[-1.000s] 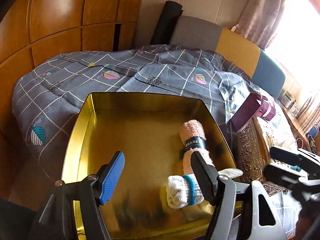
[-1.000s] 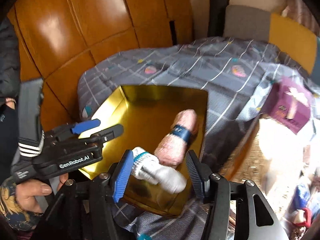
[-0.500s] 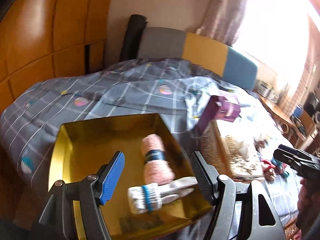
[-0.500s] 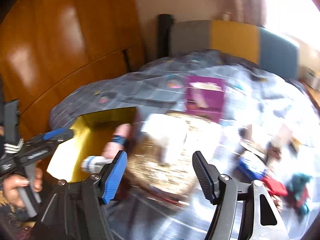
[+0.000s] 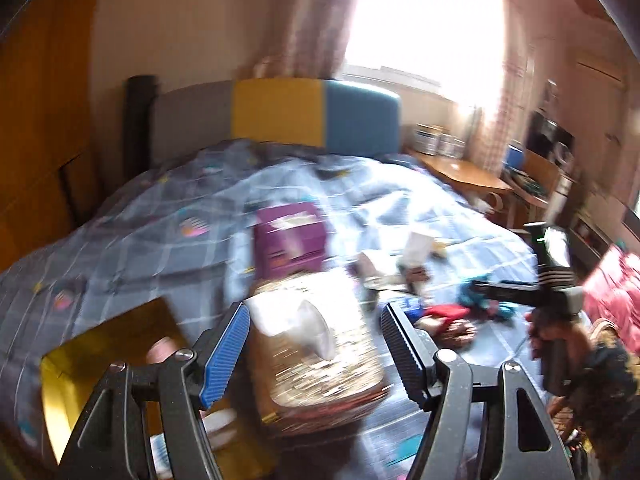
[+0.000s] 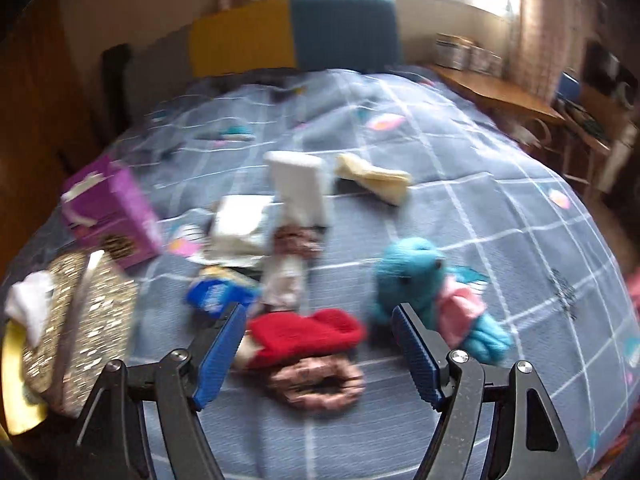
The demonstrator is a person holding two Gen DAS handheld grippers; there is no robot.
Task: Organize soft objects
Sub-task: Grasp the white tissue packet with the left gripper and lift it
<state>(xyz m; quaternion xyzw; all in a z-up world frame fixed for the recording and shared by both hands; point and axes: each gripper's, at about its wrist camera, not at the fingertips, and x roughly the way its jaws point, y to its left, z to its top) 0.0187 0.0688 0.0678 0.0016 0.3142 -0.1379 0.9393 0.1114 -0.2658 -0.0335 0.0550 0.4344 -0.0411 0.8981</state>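
White sock and pink roll are sitting in the gold tray now; right gripper, clamped on the sock 1 s ago, is opening empty over the red sock, angled down. Drop done, next pick starting. Left gripper is hanging wide apart, empty.

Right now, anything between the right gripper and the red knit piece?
Nothing visible. The right gripper, jaws opening and empty, looks straight at the red knit piece on the quilt; a brown scrunchie lies just in front of it.
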